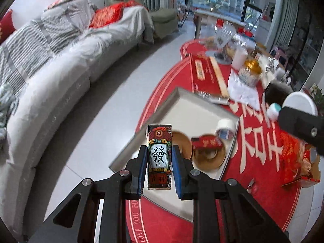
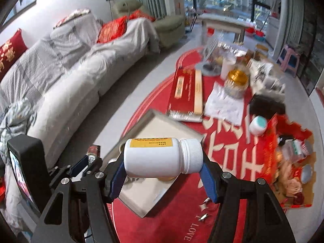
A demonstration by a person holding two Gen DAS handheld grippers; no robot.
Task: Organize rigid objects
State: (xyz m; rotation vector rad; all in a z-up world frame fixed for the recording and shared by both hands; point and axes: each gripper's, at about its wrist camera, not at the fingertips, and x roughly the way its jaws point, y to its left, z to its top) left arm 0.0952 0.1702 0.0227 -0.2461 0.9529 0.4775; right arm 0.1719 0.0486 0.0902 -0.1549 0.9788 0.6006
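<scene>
Rectangular silver metal tray [image 1: 204,109], at the red-clothed table's [image 1: 261,174] near edge, holds tape rolls, partly blurred. Left gripper [image 1: 159,163] is clamped on a printed card box [image 1: 159,156]; right gripper [image 2: 163,171] grips a white plastic bottle [image 2: 160,158].

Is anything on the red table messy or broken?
Yes. At the table's right edge, a red cardboard box looks torn open, with ragged edges and small things spilling out. Near the front, two small metal clips lie loose on the red tablecloth. Nothing looks spilled.
</scene>
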